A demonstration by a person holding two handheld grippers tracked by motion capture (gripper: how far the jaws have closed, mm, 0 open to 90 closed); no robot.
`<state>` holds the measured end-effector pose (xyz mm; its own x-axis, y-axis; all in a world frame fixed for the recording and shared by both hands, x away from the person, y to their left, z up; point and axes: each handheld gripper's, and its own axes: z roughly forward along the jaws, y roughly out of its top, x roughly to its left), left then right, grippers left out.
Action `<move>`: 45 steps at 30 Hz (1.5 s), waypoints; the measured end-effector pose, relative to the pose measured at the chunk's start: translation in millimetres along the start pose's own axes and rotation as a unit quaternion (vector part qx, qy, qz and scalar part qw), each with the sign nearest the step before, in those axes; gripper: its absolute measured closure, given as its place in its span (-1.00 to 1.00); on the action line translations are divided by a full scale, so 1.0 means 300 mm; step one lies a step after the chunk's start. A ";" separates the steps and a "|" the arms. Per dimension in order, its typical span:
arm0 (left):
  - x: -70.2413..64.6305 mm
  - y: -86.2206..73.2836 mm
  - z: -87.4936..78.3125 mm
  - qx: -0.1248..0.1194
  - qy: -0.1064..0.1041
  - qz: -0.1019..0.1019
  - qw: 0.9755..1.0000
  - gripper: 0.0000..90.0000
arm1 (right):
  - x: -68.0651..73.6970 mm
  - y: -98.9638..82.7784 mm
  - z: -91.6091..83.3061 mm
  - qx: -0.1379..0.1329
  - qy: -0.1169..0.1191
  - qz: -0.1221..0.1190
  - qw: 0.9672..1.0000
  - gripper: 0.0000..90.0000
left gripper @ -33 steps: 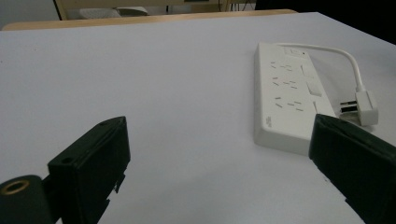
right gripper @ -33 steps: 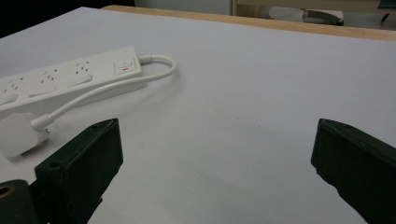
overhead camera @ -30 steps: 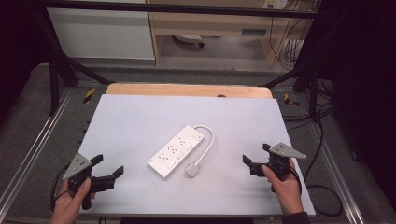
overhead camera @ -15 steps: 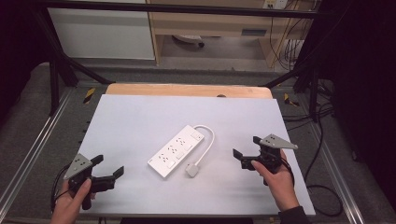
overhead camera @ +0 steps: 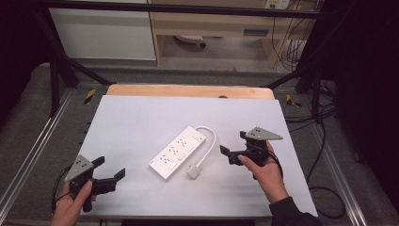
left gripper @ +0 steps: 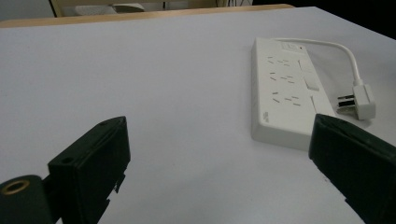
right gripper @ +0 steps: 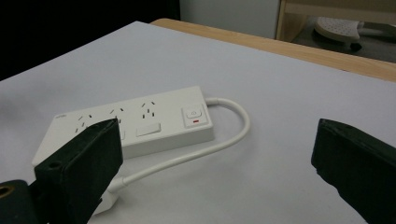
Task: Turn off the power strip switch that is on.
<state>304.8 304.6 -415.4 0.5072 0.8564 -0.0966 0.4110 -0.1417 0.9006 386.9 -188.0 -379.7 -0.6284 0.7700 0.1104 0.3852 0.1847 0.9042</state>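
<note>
A white power strip [overhead camera: 179,151] lies slantwise in the middle of the white table [overhead camera: 141,122]. Its short cable [overhead camera: 212,139] loops round to a white plug [overhead camera: 193,170] lying beside its near end. My left gripper [overhead camera: 109,167] stands open at the near left, well apart from the strip [left gripper: 282,93], with nothing between the jaws; the plug [left gripper: 357,105] lies beyond it. My right gripper [overhead camera: 234,142] hovers open just right of the cable and points at the strip [right gripper: 140,123]. Its left jaw hides part of the plug [right gripper: 105,200].
A wooden strip [overhead camera: 188,90] runs along the table's far edge. Metal frame rails [overhead camera: 33,150] flank the table on both sides. Black cables [overhead camera: 324,188] lie on the floor at the right. A white cabinet [overhead camera: 103,33] stands behind.
My right gripper has moved left and slightly forward, closer to the cable and power strip. The left gripper and the strip have stayed put.
</note>
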 end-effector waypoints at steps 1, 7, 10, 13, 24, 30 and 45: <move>0.000 0.000 0.000 0.000 0.000 0.000 1.000 -0.88 | 0.000 0.000 0.000 0.000 0.000 0.000 1.000 -0.94; -0.001 -0.001 0.001 0.001 0.000 -0.002 1.000 -0.88 | 0.014 0.018 0.031 0.002 0.009 0.002 1.000 -0.94; -0.001 -0.001 0.001 0.002 0.000 -0.001 1.000 -0.88 | 0.019 0.026 0.044 0.001 0.015 0.005 1.000 -0.94; -0.002 -0.001 0.002 0.003 0.001 -0.001 1.000 -0.88 | 0.024 0.028 0.054 -0.001 0.017 0.005 1.000 -0.93; 0.000 -0.001 0.002 0.002 0.001 -0.001 1.000 -0.88 | 0.042 0.030 0.097 -0.001 0.016 0.003 1.000 -0.88; -0.001 -0.001 0.002 0.003 0.001 -0.001 1.000 -0.88 | 0.058 0.031 0.122 -0.005 0.015 -0.003 1.000 -0.70; -0.001 -0.001 0.001 0.002 -0.001 -0.001 1.000 -0.88 | 0.113 0.038 0.170 -0.022 0.017 -0.020 0.999 0.20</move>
<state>304.7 304.3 -415.9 0.5071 0.8561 -0.0996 0.4148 -0.1411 0.8989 404.5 -128.5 -386.6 -0.6664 0.7405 0.0870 0.3290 0.1872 0.9256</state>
